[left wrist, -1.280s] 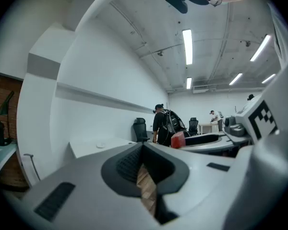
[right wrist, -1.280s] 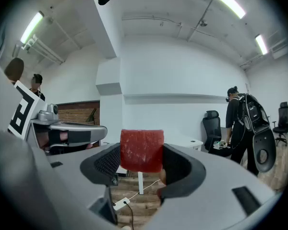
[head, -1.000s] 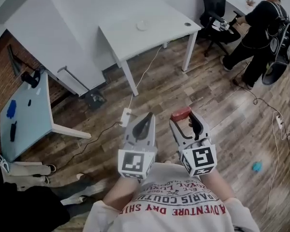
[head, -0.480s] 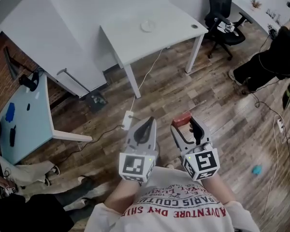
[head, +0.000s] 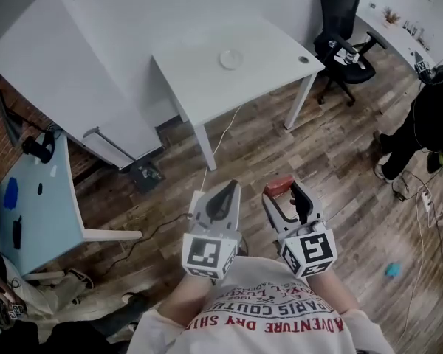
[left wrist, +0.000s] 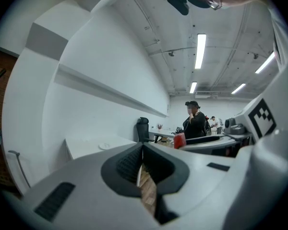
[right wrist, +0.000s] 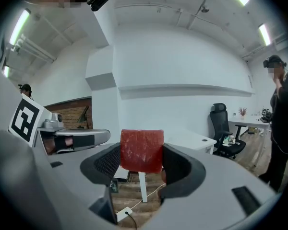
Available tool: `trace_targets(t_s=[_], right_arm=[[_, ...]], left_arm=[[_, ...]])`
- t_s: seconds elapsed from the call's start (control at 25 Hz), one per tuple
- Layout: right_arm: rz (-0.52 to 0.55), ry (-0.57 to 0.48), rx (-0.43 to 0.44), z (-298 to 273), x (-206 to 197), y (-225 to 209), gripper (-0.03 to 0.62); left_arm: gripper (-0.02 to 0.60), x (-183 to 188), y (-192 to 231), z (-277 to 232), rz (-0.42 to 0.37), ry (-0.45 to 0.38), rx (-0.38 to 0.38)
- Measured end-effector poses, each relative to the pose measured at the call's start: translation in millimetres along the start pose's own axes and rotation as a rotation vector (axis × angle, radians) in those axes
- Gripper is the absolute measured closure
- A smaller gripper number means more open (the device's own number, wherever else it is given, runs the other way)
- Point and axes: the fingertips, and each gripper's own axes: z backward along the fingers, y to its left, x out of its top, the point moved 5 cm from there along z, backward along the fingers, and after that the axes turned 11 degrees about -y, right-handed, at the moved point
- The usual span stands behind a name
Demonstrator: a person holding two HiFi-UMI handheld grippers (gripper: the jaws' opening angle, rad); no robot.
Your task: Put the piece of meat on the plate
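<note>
While the piece of meat [right wrist: 141, 150] is secured, delivery has not yet been made. Right gripper [head: 284, 192]: jaws clamped on the red block, which stands proud of the tips and is held in the air above the wooden floor [head: 340, 161], close to the person's chest. Left gripper [head: 220, 192]: jaws pressed together, nothing between them. Plate [head: 231, 59]: small, white, apparently bare, on the white table [head: 199, 72], well apart from both grippers. Judgement: pick-up complete; the carry to the table and the set-down on the plate remain outstanding.
</note>
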Motion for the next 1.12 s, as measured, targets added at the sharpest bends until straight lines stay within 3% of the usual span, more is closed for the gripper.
trace_targets(t_s=[0.2,0.6,0.84,1.12], right_arm=[[0.003,0.001,-0.028,-36.8,2.3,-1.0,0.316],[-0.017,0.049,-0.003,-87.4,-11.1,-23.1,0.316],[-0.038,0.044,0.076,-128.5,-10.4,-67.6,0.316],[-0.060,0.038,0.189,-188.3,1.8,-147.6,0.316]], left_arm=[[0.574,2.3,33.4,-18.3,0.003,-0.004,-0.019],[0.574,-10.4,67.8,-55.6,0.023,0.016,0.027],[0.574,-16.0,71.5,-98.4,0.005,0.024,0.103],[0.574,-16.9,68.1,-185.6,-0.029,0.020,0.203]])
